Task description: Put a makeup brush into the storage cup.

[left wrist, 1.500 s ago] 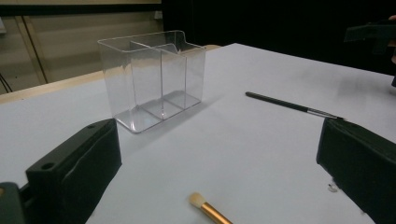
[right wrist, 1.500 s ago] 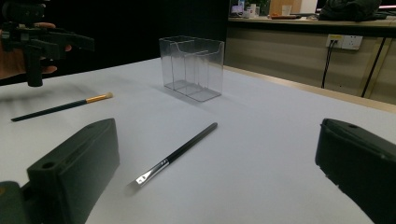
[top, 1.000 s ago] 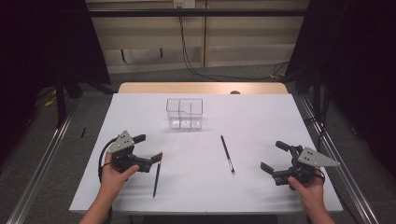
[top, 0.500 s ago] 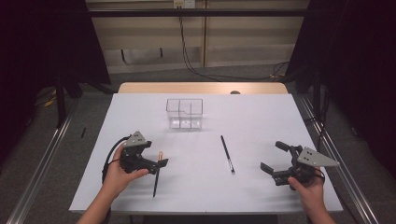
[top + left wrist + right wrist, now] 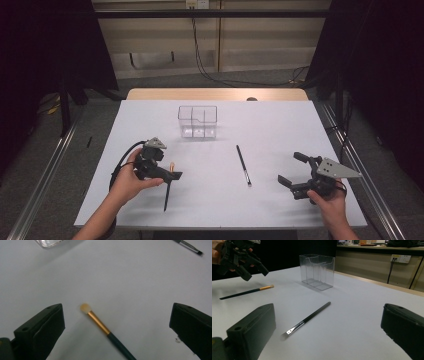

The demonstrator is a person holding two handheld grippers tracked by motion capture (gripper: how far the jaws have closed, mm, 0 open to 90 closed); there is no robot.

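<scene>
I'm holding my left claw point(image 5: 167, 172) wide open right over the gold-tipped brush point(image 5: 105, 328), jaws spread to either side and nothing between them yet. In the left gripper view the brush is lying on the table point(image 5: 280, 125) between the jaws, but slanted: the pale tip is pointing up and toward the left jaw, and the dark handle is running down toward the bottom edge. So its long axis is sitting at an angle to my jaws. I'm guessing I'll need a small twist before closing so the pads meet the handle square.

My right claw point(image 5: 295, 172) is hanging open too, gripping nothing, over near the right edge. The second brush point(image 5: 308, 318), the thin black one with the flat tip, is lying ahead of it with its bristles toward that claw, so it's closer to my right hand.

Count: two brushes, both loose on the table, and one clear box point(image 5: 198, 121) with compartments farther back, nothing in it that I can see.
</scene>
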